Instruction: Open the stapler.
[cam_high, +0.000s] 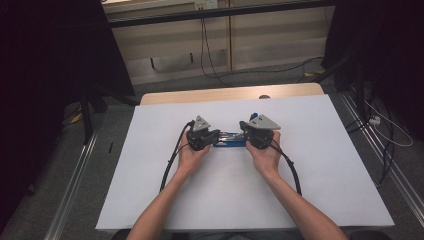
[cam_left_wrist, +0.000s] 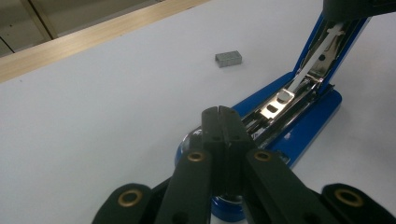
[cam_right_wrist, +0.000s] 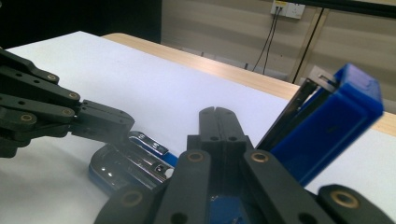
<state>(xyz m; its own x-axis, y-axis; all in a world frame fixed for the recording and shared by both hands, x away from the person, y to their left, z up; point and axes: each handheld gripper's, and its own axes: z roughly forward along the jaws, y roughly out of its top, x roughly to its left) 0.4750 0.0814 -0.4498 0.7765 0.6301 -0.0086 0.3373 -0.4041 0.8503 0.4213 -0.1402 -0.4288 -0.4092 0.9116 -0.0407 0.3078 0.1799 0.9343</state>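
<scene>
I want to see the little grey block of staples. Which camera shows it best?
The left gripper view: the staple block lies alone on the white table, sharp and clear, beyond the opened blue stapler. From the high view the grippers hide that spot. The right gripper view looks over the stapler toward the wall.

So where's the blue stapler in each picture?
High view: stapler at table centre, between the hand-held grippers.
Left gripper view: right side, top swung up.
Right gripper view: blue top at right, metal base lower left.
Shared landmark: the table's wooden far edge.
</scene>
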